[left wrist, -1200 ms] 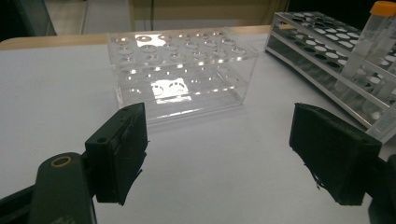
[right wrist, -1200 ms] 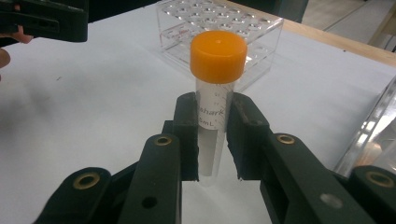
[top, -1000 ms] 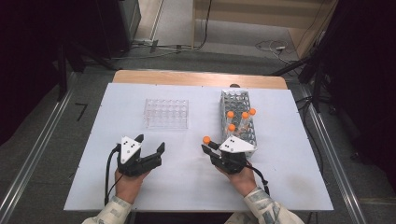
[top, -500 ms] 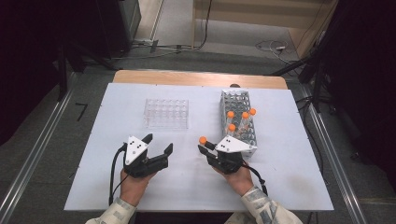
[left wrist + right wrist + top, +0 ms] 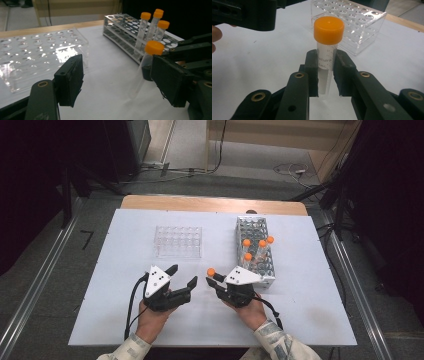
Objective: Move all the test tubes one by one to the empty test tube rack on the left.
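One clear, orange-capped tube sits clamped in the right gripper; left gripper jaws, closing, hold nothing.

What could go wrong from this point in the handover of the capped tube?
The right gripper pinches the clear orange-capped tube low on its smooth wall, so it may tip or slip. The left gripper, whose jaws have just been closing with nothing between them, stands close beside it; a bump could knock the tube loose onto the white table.

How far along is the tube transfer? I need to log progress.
Done: nothing sits in the clear rack yet. In hand: the right gripper clamps one orange-capped tube, with the open left gripper beside it. Left: three tubes wait in the metal rack.
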`<state>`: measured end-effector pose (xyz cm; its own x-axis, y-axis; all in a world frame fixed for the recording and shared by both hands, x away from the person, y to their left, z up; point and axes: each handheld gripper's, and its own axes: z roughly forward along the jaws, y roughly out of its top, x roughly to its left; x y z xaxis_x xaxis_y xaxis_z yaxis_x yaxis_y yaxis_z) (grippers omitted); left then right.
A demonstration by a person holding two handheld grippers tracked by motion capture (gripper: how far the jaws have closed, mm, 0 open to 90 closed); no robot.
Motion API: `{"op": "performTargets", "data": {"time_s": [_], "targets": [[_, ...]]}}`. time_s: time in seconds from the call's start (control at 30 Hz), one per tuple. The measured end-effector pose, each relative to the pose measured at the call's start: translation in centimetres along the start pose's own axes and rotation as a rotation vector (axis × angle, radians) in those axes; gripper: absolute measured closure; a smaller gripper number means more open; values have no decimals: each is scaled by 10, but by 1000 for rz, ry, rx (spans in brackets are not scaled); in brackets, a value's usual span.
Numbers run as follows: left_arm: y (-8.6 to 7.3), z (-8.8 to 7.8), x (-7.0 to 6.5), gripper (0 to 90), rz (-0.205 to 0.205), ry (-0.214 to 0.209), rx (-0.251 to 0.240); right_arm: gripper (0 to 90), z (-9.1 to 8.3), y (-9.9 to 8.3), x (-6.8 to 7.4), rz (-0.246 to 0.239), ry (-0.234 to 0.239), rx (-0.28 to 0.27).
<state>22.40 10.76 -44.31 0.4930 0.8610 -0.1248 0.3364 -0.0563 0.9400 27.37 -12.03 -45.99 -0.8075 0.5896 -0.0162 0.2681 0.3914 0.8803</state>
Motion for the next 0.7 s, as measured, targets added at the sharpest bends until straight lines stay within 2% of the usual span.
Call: {"op": "performTargets", "data": {"time_s": [0.37, 0.7], "targets": [[5, 14, -18, 379, 32, -83, 9, 715, 2, 1, 6, -12, 18, 3], [4, 18, -20, 519, 54, -99, 15, 715, 3, 1, 12, -20, 40, 8]]}}
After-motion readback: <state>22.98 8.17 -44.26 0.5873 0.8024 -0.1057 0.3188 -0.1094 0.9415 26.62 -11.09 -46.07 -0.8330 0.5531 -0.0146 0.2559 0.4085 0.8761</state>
